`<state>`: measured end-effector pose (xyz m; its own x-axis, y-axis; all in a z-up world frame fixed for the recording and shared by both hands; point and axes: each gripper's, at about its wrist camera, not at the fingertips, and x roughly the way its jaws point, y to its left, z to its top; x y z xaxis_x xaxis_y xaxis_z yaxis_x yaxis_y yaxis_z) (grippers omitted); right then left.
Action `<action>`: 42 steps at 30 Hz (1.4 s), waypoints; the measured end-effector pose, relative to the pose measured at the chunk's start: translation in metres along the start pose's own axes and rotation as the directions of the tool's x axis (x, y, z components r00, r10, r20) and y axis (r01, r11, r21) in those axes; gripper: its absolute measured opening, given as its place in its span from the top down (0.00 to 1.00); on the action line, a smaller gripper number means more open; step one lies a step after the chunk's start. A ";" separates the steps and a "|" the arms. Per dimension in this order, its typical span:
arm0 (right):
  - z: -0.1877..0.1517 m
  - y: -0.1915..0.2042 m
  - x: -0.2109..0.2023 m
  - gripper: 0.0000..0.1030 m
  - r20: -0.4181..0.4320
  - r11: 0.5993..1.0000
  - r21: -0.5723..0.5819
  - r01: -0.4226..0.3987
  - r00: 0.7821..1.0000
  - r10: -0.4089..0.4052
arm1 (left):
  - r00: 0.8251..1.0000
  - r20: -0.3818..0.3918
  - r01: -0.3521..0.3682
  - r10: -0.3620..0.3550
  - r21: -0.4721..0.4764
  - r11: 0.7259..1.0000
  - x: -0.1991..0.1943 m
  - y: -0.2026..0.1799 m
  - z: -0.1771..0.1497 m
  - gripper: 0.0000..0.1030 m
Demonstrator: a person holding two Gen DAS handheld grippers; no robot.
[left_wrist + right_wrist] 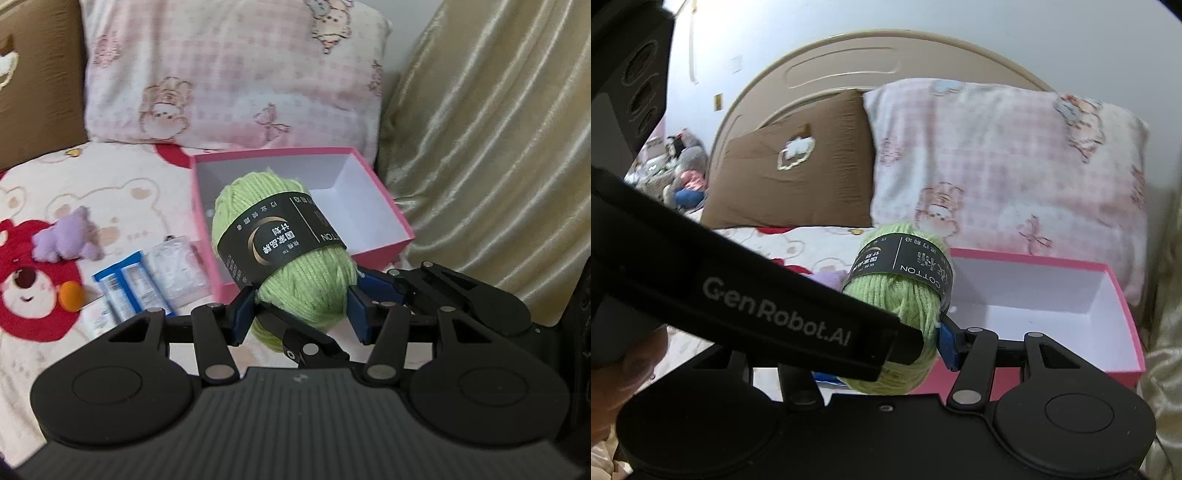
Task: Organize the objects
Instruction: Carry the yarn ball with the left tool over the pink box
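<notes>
My left gripper point(301, 308) is clamped on the green yarn skein point(280, 240), pads squeezing its lower end. My right gripper point(923, 343) looks clamped on that same skein too, though its near finger is hidden behind the other tool. The skein hangs in the air, with the open pink box point(391, 218) at about one o'clock behind it. To do this well: carry it over the box rim, lower it inside, then let go with both.

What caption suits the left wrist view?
Both grippers carry green yarn toward an open pink box on the bed.
</notes>
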<state>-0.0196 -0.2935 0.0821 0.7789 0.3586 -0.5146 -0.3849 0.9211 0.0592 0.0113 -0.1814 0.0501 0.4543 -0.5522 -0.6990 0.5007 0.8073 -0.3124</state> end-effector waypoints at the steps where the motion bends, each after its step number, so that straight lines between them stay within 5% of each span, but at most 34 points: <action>1: -0.001 -0.005 -0.001 0.42 0.003 1.000 0.006 0.007 1.000 -0.007 | 1.000 -0.003 0.007 -0.007 0.005 1.000 0.003 -0.004 0.001 0.50; 19: 0.000 -0.072 0.028 0.43 0.013 0.995 -0.006 0.101 0.995 -0.101 | 0.998 -0.050 0.050 -0.046 0.097 0.994 0.084 -0.044 0.050 0.50; 30: 0.006 -0.141 0.061 0.43 -0.041 0.989 0.090 0.119 0.992 -0.115 | 0.989 -0.096 0.115 -0.111 0.030 0.993 0.157 -0.053 0.082 0.50; 42: 0.021 -0.185 0.128 0.43 -0.217 0.986 0.073 0.147 0.968 -0.129 | 0.983 -0.110 0.133 -0.147 -0.126 0.983 0.235 -0.030 0.096 0.51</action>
<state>0.1619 -0.4151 0.0227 0.6961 0.1956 -0.6908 -0.2289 0.9724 0.0447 0.1740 -0.3554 -0.0425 0.2918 -0.6385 -0.7121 0.4600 0.7465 -0.4808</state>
